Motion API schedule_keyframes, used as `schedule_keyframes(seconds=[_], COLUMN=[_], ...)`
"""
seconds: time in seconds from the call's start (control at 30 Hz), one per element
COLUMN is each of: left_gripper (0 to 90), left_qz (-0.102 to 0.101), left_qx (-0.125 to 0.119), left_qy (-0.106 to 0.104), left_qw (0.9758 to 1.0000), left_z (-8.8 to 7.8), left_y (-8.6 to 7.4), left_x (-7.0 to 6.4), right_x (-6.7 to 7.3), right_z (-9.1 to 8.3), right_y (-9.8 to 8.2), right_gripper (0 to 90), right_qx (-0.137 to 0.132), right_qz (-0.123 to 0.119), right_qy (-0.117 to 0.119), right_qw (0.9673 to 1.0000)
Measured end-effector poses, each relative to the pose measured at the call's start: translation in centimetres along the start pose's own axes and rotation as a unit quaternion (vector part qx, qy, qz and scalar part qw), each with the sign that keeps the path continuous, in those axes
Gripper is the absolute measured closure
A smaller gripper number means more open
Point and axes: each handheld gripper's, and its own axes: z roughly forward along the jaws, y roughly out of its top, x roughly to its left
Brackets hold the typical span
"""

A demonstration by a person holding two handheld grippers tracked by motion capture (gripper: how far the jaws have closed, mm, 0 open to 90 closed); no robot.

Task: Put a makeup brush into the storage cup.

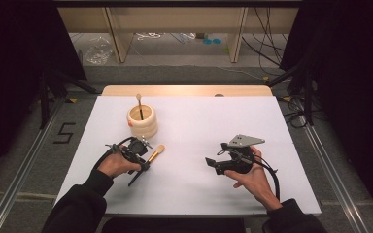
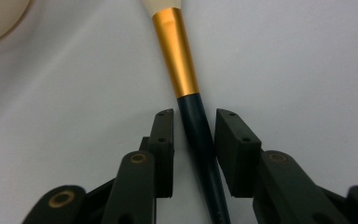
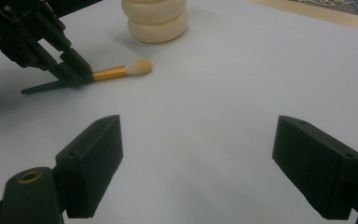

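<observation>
A makeup brush with cream bristles, a gold ferrule and a dark handle lies flat on the white table, front right of the holder. My left gripper points down at it. In the left gripper view the dark handle runs between the two pads with a thin gap on each side, so the left gripper is open around it. The right gripper view shows the brush lying under the left gripper. My right gripper rests at the right, wide open and empty.
A cream ribbed holder stands at the back left with another brush upright in it; its base is just beyond the lying brush. The white sheet stretches between the two hands. Dark curtains flank the table.
</observation>
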Motion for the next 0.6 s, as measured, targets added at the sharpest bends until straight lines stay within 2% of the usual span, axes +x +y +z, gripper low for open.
schedule_keyframes(seconds=[0.1,0.17,0.2,0.27,0.3,0.4,0.47,0.6], left_gripper=[71.8,74.6,74.6,75.6,76.4,77.5,77.5,77.6], left_qz=[0.006,0.013,0.012,0.023,0.018,0.028,0.021,0.026], left_qx=[0.005,0.018,0.015,0.032,0.028,0.041,0.04,0.044], left_qy=[-0.005,-0.005,-0.006,-0.007,-0.007,-0.01,-0.014,-0.014], left_qw=[1.0,0.9997,0.9998,0.9992,0.9994,0.9987,0.9989,0.9986], left_z=[0.0,-0.08,0.01,-0.1,0.01,-0.04,-0.02,-0.03], left_y=[0.09,0.27,0.34,0.56,0.61,0.78,0.8,0.87], left_x=[0.11,0.18,0.15,0.31,0.24,0.47,0.53,0.58], right_x=[0.01,0.02,0.02,0.0,0.07,-0.01,-0.02,-0.01], right_z=[-0.06,-0.05,-0.05,-0.03,-0.07,-0.01,0.03,-0.01], right_y=[0.01,0.01,0.01,0.01,0.03,-0.01,-0.01,0.0], right_gripper=[16.8,16.8,16.8,16.9,16.9,16.8,16.9,17.0], right_qx=[0.0,0.0,0.0,0.0,0.001,0.0,0.0,0.0], right_qz=[-0.003,-0.001,-0.001,-0.005,0.0,-0.005,-0.005,-0.005], right_qy=[-0.007,-0.007,-0.007,-0.007,-0.006,-0.007,-0.004,-0.008], right_qw=[1.0,1.0,1.0,1.0,1.0,1.0,1.0,1.0])
